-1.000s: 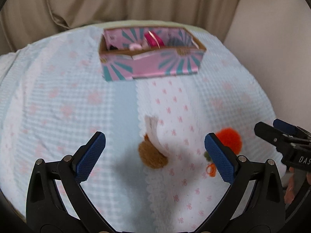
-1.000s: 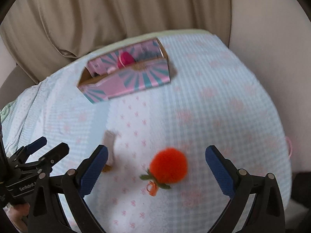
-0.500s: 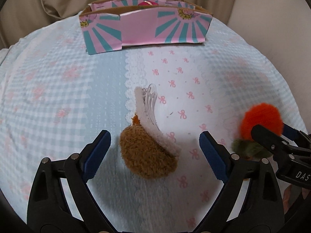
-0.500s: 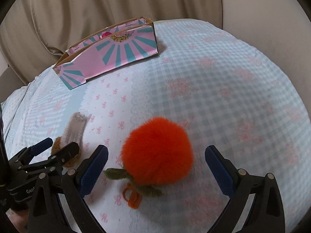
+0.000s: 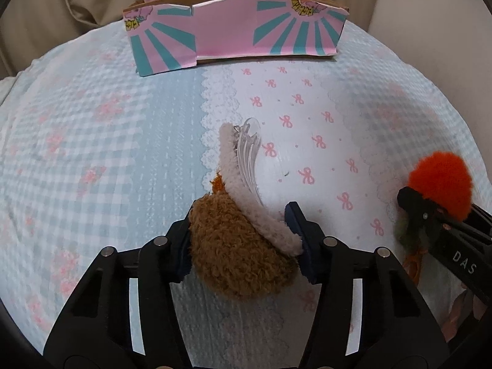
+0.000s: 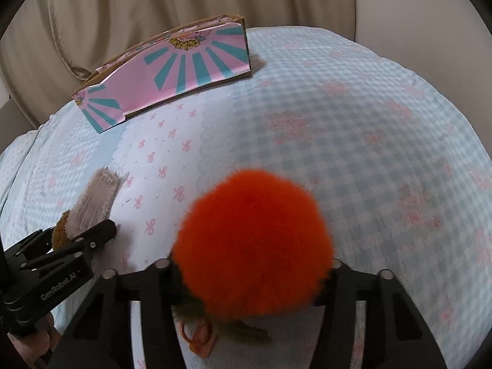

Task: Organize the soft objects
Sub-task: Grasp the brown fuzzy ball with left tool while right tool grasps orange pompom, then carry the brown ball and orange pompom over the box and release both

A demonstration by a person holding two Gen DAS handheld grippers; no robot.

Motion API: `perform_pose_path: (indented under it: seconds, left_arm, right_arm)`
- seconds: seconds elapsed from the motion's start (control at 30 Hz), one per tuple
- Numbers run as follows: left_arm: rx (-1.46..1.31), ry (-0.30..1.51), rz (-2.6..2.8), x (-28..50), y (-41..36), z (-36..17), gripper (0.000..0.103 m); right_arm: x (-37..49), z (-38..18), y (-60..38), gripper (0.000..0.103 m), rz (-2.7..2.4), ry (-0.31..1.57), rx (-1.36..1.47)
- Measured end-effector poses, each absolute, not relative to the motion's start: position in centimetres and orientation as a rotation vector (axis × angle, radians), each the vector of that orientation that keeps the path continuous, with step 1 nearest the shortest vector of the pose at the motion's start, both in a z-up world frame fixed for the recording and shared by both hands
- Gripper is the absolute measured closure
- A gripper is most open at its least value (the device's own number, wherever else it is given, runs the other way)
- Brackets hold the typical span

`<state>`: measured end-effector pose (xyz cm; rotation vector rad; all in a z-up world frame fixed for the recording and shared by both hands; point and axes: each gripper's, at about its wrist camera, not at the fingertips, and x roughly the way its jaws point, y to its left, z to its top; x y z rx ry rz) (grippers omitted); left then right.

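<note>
My left gripper (image 5: 243, 246) is shut on a brown and cream plush hair clip (image 5: 240, 255) with a clear plastic claw, low on the bedspread. My right gripper (image 6: 252, 273) is shut on an orange fluffy pom-pom (image 6: 255, 243) with green leaves and an orange clip under it. The pom-pom (image 5: 439, 181) and right gripper also show at the right edge of the left wrist view. The hair clip (image 6: 92, 203) and left gripper show at the left of the right wrist view. A pink and teal cardboard box (image 5: 236, 27) stands at the far side.
A blue and white checked bedspread (image 6: 353, 141) with pink bows covers the surface. Beige cushions (image 6: 138, 6) rise behind the box. The box (image 6: 172, 70) sits at the far left in the right wrist view.
Both grippers moved down and forward onto their objects. The left jaws closed on the plush hair clip and the right jaws closed on the orange pom-pom.
</note>
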<state>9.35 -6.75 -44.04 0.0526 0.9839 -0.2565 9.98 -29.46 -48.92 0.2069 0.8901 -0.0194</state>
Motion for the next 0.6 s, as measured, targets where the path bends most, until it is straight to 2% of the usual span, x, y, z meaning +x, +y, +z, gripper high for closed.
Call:
perform_pose_path:
  seconds: [0.13, 0.37, 0.6]
  left_arm:
    - [0.047, 0.974, -0.247, 9.2, -6.7, -43.6, 0.055]
    - [0.046, 0.943, -0.241, 8.9, -6.7, -41.8, 0.056]
    - [0.036, 0.908, -0.237, 8.4, -6.8, -37.0, 0.056]
  right_arm:
    - [9.8, -48.8, -29.7, 0.067, -0.014, 0.896, 0.209]
    - [9.1, -47.5, -29.9, 0.067, -0.018, 0.881, 0.213]
    - [8.6, -42.4, -30.4, 0.067, -0.025, 0.844, 0.217]
